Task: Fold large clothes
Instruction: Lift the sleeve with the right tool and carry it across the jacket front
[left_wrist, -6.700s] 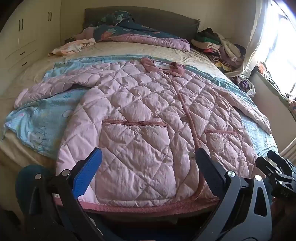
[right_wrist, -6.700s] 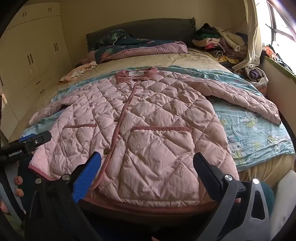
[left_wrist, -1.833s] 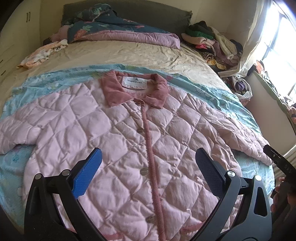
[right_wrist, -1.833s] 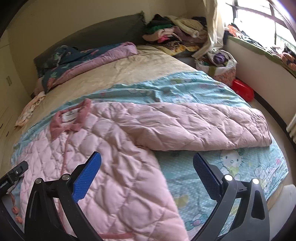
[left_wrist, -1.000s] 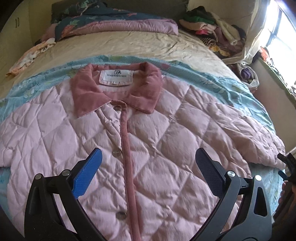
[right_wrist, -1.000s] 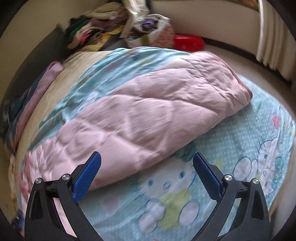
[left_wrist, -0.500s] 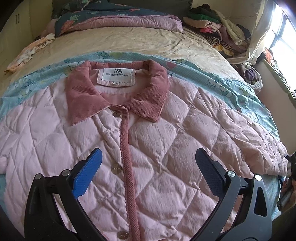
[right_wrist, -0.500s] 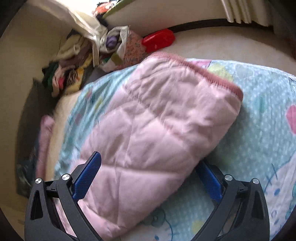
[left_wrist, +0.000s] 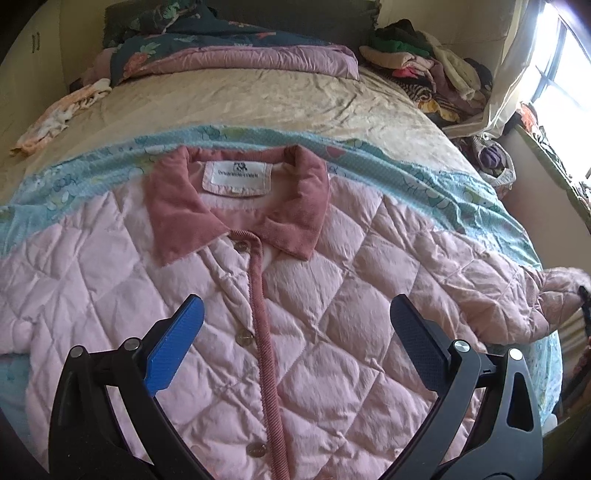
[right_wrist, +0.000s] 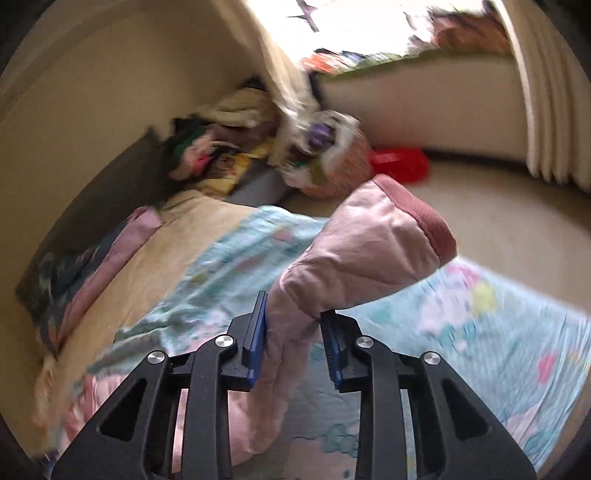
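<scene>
My right gripper (right_wrist: 291, 325), wide a second ago, now clamping the sleeve (right_wrist: 362, 251), clothes pile (right_wrist: 229, 136) beyond; left gripper (left_wrist: 295, 325) gaping, empty, over the jacket (left_wrist: 332, 295).

Pink quilted jacket (left_wrist: 332, 295) spread buttoned on bed, sleeve (right_wrist: 362, 251) lifted

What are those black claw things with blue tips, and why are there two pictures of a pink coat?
A person holds a clamp-like gripper in each hand, each with a small camera looking along its fingers. One picture comes from the left gripper: it is open, above the quilted pink jacket with a dusty-rose collar, which lies buttoned on a light blue cartoon blanket on the bed. The other comes from the right gripper: it is shut on the jacket's sleeve, lifting its cuff off the blanket. They are folding the jacket.
</scene>
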